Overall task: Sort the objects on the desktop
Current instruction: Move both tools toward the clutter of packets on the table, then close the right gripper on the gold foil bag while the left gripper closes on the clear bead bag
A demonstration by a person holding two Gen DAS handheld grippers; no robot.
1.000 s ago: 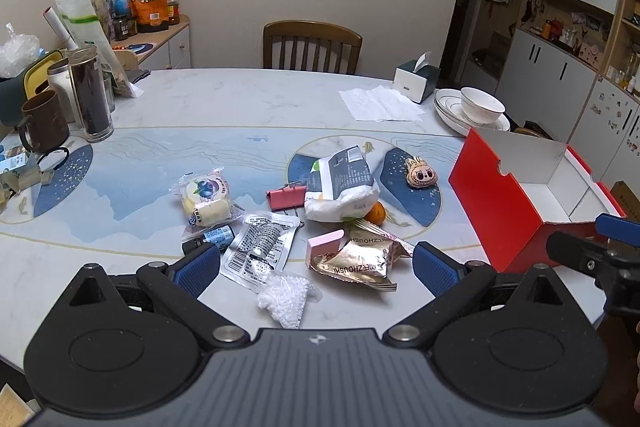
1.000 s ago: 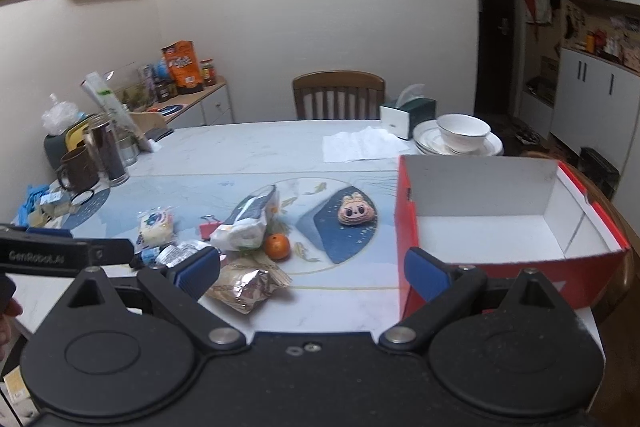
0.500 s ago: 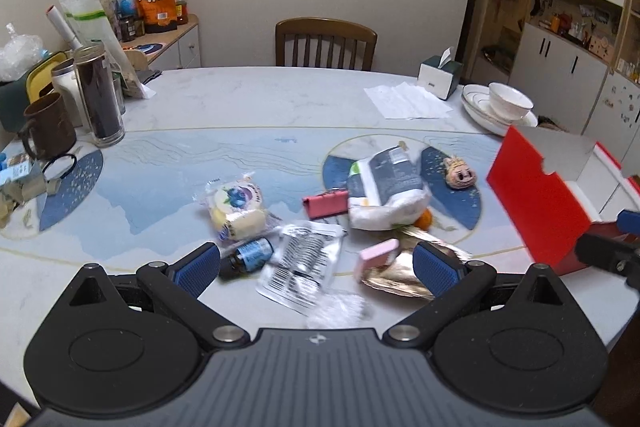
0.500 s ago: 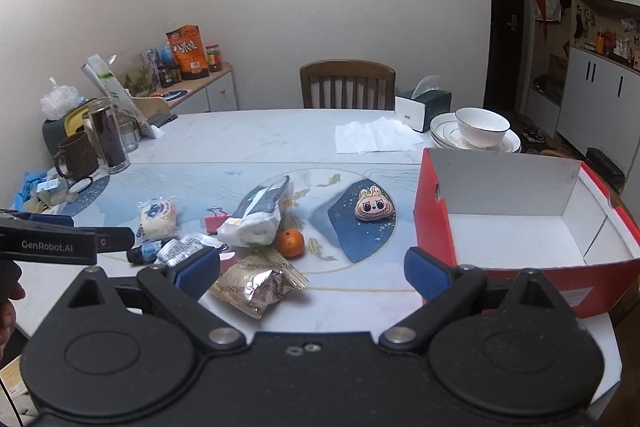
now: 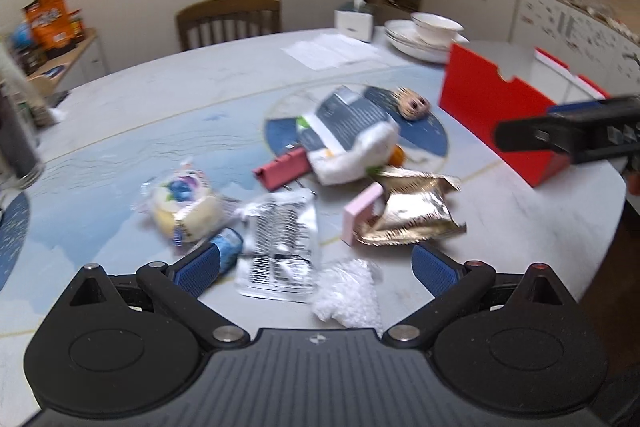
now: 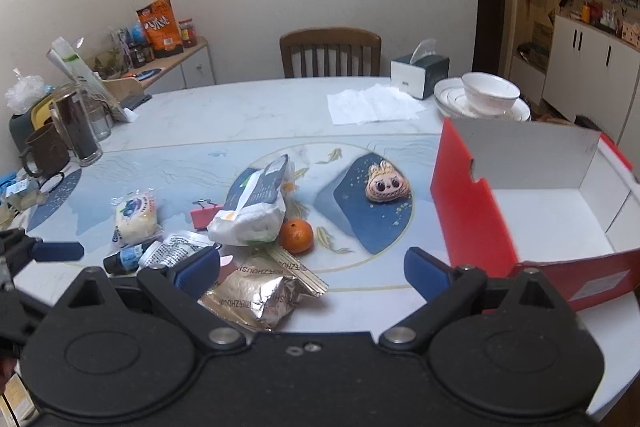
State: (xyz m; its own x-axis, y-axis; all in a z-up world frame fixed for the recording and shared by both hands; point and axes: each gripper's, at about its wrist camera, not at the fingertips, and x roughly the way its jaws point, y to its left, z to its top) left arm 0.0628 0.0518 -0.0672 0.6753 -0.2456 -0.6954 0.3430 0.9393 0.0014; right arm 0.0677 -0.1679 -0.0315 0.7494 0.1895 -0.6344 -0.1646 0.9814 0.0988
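A pile of small things lies on the table: a gold foil packet (image 5: 412,213) (image 6: 260,293), a pink eraser (image 5: 362,211), a clear printed sachet (image 5: 280,235), a white crumpled bag (image 5: 346,273), a wrapped bun (image 5: 184,205) (image 6: 134,217), a blue bottle (image 6: 126,257), a red clip (image 5: 282,167), a white-and-dark snack bag (image 6: 254,203), an orange (image 6: 296,235) and a doll head (image 6: 386,183). A red open box (image 6: 472,215) (image 5: 492,115) stands at the right. My left gripper (image 5: 316,267) is open and empty above the sachet. My right gripper (image 6: 312,265) is open and empty above the foil packet.
At the left stand a brown mug (image 6: 42,151) and a glass jar (image 6: 78,127). At the back are a tissue box (image 6: 420,75), paper napkins (image 6: 372,103), stacked plates with a bowl (image 6: 486,97) and a wooden chair (image 6: 330,53). The table edge runs close below both grippers.
My left gripper has swung right and closer to the pile; its view is blurred. My right gripper has moved forward over the foil packet. Both stay open.
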